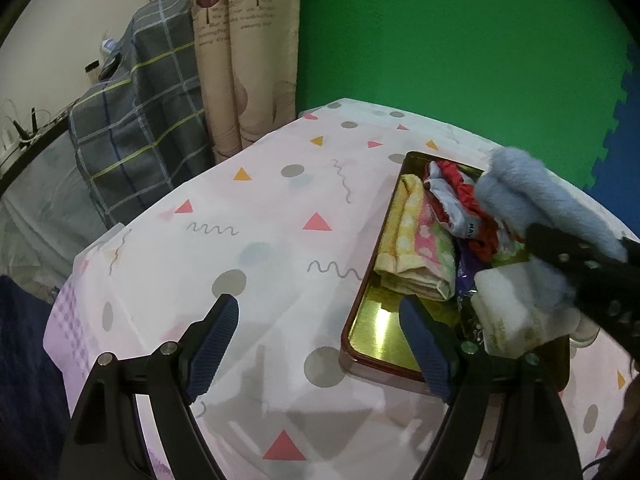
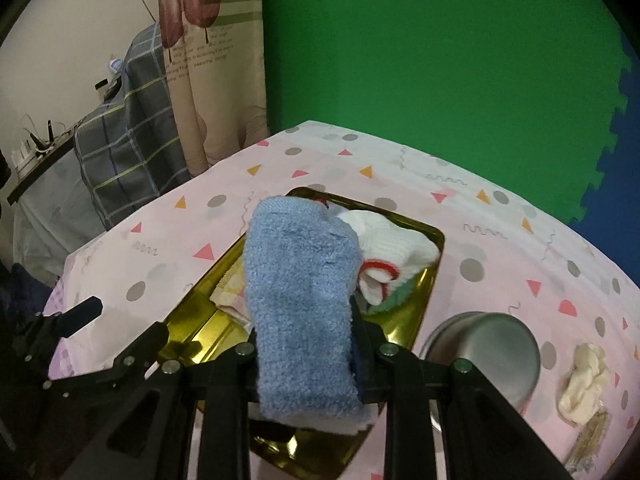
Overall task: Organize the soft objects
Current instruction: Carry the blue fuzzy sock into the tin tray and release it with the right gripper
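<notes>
A fluffy blue terry sock (image 2: 300, 304) is gripped between the clenched black jaws of the right gripper (image 2: 308, 344), its rounded toe standing up over the gold metal tray (image 2: 434, 240). The tray is rectangular with rounded corners, a glossy mirror-like floor and a dark red outer rim. Inside it are seen a ribbed white sock with red trim (image 2: 394, 256), a folded yellow and pink towel with pale dots (image 1: 412, 240) and a crumpled red and grey garment (image 1: 460, 200). The left gripper (image 1: 320, 340) is held with its jaws released and spread wide, ridged blue pads (image 1: 212, 340) empty, low over the smooth patterned tablecloth (image 1: 260, 220). A round steel cup (image 2: 484, 352) and a limp cream sock (image 2: 584, 380) lie beside the tray.
</notes>
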